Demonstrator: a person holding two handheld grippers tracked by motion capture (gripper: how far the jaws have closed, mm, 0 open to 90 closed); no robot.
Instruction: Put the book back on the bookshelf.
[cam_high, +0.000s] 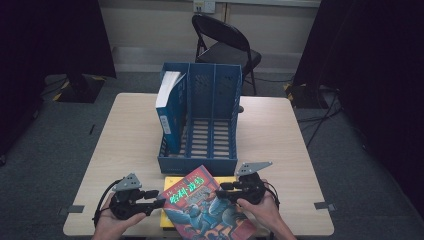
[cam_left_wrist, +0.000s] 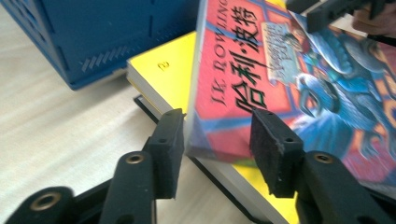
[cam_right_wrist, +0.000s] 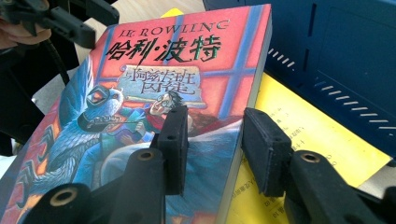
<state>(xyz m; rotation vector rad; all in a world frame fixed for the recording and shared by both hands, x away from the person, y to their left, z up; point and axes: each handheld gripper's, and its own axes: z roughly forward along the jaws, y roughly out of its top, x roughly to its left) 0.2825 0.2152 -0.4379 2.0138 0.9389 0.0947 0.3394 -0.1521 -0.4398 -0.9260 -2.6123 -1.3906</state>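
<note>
A red and blue illustrated paperback (cam_high: 205, 207) lies askew on a yellow book (cam_high: 167, 216) at the table's front edge. From the left, my left gripper (cam_high: 158, 198) points at the paperback's spine corner. In the left gripper view that corner (cam_left_wrist: 219, 116) sits between my left gripper's (cam_left_wrist: 215, 140) parted jaws, and a gap shows at the right pad. From the right, my right gripper (cam_high: 220, 191) reaches over the paperback's edge (cam_right_wrist: 233, 154). There my right gripper (cam_right_wrist: 212, 144) has one jaw over the cover and one over the yellow book (cam_right_wrist: 299, 126). Neither pad presses.
A blue three-slot file holder (cam_high: 199, 164) stands mid-table just behind the books, with a blue book (cam_high: 169, 112) upright in its left slot. Behind the table stands a black folding chair (cam_high: 225, 45). Bare tabletop (cam_high: 280, 135) lies on both sides of the holder.
</note>
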